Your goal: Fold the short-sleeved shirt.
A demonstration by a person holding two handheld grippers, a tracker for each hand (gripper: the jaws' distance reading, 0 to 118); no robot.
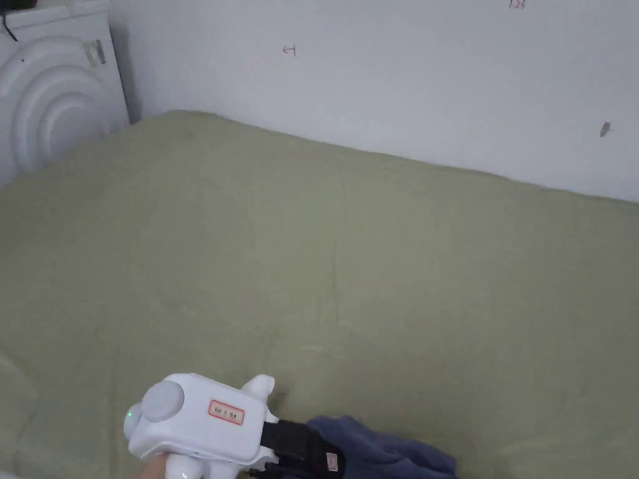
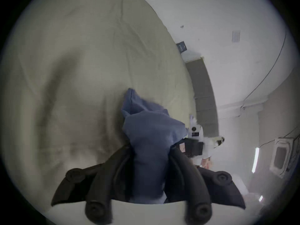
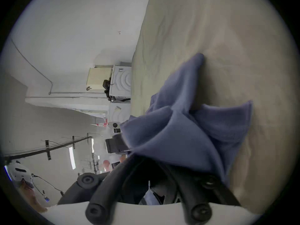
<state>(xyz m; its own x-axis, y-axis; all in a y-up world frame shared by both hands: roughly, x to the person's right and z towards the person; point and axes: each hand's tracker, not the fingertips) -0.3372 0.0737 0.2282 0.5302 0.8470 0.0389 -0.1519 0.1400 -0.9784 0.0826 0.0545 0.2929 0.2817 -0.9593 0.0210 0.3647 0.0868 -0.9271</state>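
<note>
In the head view, the left gripper, a white handheld unit with black jaws, sits low over the olive-green bed sheet, touching the crumpled blue short-sleeved shirt at the near edge.

In the left gripper view, its jaws are clamped on a bunch of the shirt, with the right gripper just beside it.

In the right gripper view, that gripper's jaws meet at their tips on a fold of the shirt.

The step in hand looks like spreading the shirt; doing it well likely means drawing both grips apart evenly until the cloth lies flat.
</note>
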